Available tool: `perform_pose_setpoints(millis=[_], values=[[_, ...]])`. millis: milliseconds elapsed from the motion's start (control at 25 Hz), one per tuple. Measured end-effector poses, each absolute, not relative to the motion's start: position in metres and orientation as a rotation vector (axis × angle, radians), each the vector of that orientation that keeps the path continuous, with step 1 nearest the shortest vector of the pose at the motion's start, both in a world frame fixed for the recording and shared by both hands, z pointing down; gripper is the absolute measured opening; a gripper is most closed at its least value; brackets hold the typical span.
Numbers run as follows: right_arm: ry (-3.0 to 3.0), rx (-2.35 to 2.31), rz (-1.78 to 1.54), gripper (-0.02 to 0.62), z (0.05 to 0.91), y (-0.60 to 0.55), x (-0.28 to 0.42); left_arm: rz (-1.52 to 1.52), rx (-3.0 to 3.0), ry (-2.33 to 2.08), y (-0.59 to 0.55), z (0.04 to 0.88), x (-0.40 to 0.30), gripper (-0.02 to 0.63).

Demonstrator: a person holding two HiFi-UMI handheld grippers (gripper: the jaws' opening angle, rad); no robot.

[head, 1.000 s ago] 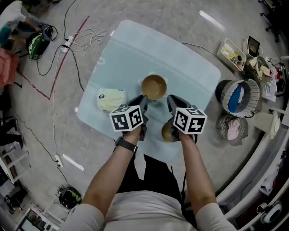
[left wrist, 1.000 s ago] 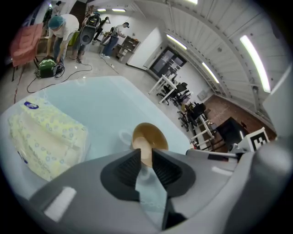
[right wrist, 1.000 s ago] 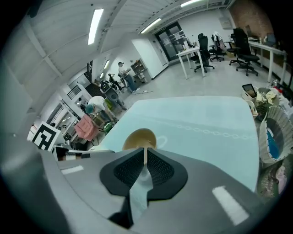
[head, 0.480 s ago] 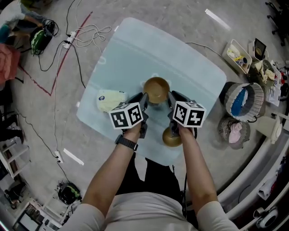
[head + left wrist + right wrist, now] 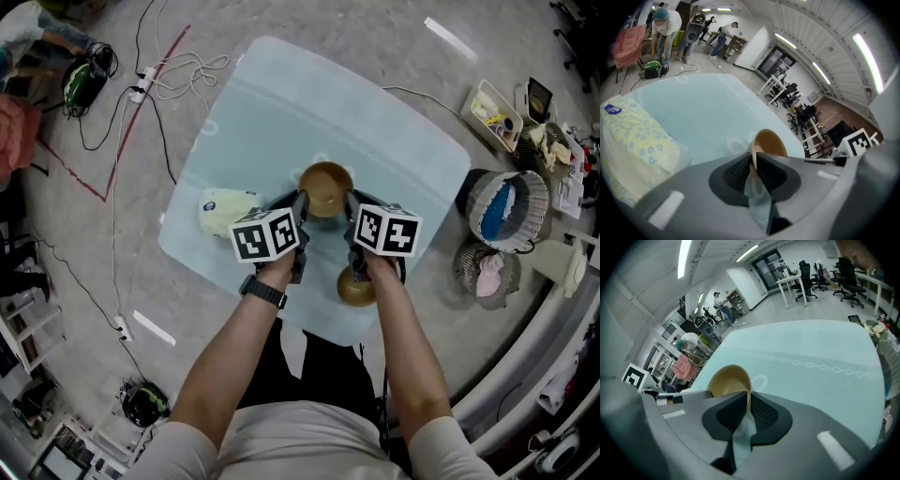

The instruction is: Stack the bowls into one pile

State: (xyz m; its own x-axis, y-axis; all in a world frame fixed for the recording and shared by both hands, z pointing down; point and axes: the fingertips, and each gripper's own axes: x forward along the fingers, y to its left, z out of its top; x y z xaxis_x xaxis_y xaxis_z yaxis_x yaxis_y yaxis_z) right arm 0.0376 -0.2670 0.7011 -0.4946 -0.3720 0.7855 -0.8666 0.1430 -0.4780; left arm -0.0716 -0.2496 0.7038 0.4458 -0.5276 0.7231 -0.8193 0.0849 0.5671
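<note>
While both grippers meet at one tan bowl (image 5: 325, 178), each grips its rim from an opposite side. The left gripper (image 5: 754, 157) has its fingers (image 5: 736, 171) drawn almost together, with only the thin wall of the bowl (image 5: 771, 144) clamped between the ribbed pads. The right gripper (image 5: 749, 401) holds the same bowl (image 5: 726, 378) the same way, its fingers (image 5: 764, 411) a sliver apart on the rim. In the head view the left gripper (image 5: 300, 202) sits at the bowl's left and the right gripper (image 5: 352, 202) at its right, over the pale blue table (image 5: 281, 103). Whether the bowl rests on the table or is lifted, I cannot tell. A second bowl (image 5: 356, 289) lies nearer the person than the held bowl, partly under the right hand. A yellow-patterned soft pack (image 5: 228, 206) lies left of the held bowl.
</note>
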Motion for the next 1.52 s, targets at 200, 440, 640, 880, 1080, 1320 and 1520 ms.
perform_pose_setpoints(millis=[200, 440, 640, 880, 1080, 1320, 1520], values=[[-1.943, 1.197, 1.321, 0.034, 0.689, -0.265, 0.039, 0.322, 1.597, -1.199, -0.247, 0.694, -0.072, 0.048], [-1.931, 1.233, 1.336, 0.034, 0.672, -0.25, 0.043, 0.329, 1.636, -1.167, -0.237, 0.674, -0.067, 0.048], [-1.897, 1.282, 1.354, 0.034, 0.653, -0.224, 0.058, 0.378, 1.662, -1.101, -0.216, 0.661, -0.052, 0.048], [-1.845, 1.368, 1.394, 0.034, 0.635, -0.18, 0.081, 0.436, 1.705, -1.014, -0.179, 0.645, -0.03, 0.048], [-1.8, 1.457, 1.419, 0.034, 0.622, -0.14, 0.102, 0.482, 1.754, -0.926, -0.146, 0.634, -0.007, 0.048], [-1.74, 1.531, 1.465, 0.034, 0.62, -0.098, 0.127, 0.537, 1.787, -0.846, -0.114, 0.631, 0.019, 0.048], [-1.702, 1.553, 1.5, 0.034, 0.63, -0.071, 0.137, 0.581, 1.791, -0.804, -0.093, 0.641, 0.031, 0.048]])
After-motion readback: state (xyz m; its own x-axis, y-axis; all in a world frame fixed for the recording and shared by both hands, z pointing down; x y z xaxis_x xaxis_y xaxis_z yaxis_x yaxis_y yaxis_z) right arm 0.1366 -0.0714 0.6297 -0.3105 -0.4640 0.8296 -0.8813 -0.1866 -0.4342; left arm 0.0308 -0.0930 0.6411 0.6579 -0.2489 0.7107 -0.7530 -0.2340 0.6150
